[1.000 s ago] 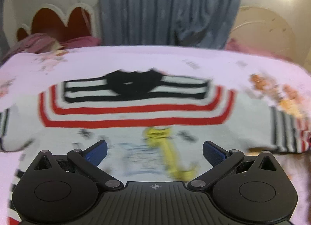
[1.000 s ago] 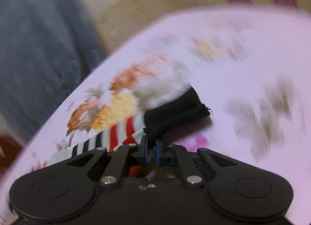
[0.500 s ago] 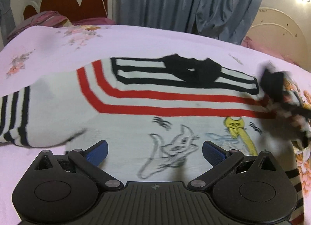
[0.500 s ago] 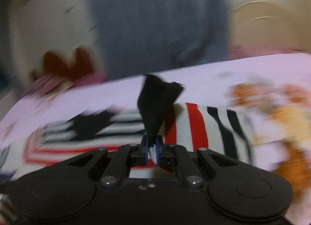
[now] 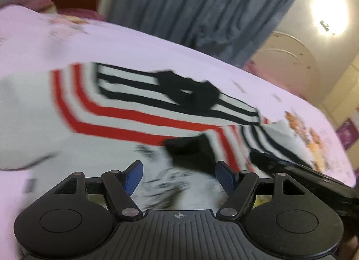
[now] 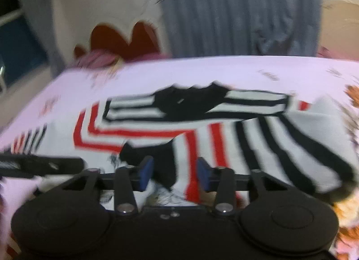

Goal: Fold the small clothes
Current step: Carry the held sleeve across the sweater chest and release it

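Note:
A small white sweater [image 5: 33, 125] with red and black stripes and a black collar [image 5: 190, 93] lies flat on the pink bedsheet. Its right sleeve [image 6: 258, 143] is folded across the chest, its black cuff [image 6: 161, 154] lying on the body; the cuff also shows in the left wrist view [image 5: 190, 150]. My right gripper [image 6: 175, 172] is open, its blue pads either side of the cuff and sleeve. My left gripper [image 5: 179, 177] is open and empty, low over the sweater's front, just before the cuff. The right gripper's body [image 5: 303, 174] shows at the left view's right.
The pink floral bedsheet [image 5: 157, 46] covers the bed. A red and white headboard [image 6: 125, 40] and grey curtains [image 5: 202, 1] stand behind. The left gripper's body [image 6: 40, 163] reaches in from the right view's left edge.
My right gripper carried the sleeve cuff over onto the sweater's chest and opened, letting it go. My left gripper stayed open and shifted a little over the sweater front.

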A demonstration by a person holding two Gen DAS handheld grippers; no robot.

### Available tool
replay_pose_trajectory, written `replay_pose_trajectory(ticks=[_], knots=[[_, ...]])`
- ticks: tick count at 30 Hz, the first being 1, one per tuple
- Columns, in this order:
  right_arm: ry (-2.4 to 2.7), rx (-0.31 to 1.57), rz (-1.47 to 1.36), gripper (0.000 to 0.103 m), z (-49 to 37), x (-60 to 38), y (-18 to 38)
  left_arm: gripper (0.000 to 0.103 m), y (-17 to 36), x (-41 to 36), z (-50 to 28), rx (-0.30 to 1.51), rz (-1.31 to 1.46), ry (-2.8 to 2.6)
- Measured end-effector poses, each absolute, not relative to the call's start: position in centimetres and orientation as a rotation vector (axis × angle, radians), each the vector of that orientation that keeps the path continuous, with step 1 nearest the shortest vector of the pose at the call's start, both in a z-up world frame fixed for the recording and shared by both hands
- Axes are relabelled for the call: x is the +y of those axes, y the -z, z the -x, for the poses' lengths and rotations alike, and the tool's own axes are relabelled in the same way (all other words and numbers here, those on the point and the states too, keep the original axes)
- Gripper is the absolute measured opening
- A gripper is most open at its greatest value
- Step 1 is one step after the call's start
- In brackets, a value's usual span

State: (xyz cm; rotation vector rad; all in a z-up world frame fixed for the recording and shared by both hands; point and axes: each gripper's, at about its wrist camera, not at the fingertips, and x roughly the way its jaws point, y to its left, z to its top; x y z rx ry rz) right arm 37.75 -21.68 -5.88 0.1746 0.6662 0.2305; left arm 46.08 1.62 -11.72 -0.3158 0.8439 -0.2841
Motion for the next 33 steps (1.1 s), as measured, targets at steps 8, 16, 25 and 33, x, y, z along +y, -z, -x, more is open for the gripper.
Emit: replay_pose_trajectory(ticks=[8, 16, 25, 33], knots=[[0.052, 0.567, -0.247, 0.026, -35.7, -29.9, 3.6, 0.017, 15.6, -2.4, -50.9, 0.936, 0.340, 0.323], [0.187, 0.603, -0.346, 0.029, -35.5, -35.5, 5.3, 0.007, 10.7, 0.1, -48.1, 0.686, 0.162, 0.231], [0.132, 0.652, -0.471, 0.045, -38.3, -38.3, 7.0, 0.070, 12.4, 1.1, -47.7, 0.747, 0.074, 0.139], [-0.007, 0.669, -0.619, 0.043, -47.5, -41.0, 8.6, 0.049, 15.5, 2.6, -50.9, 0.818, 0.215, 0.119]])
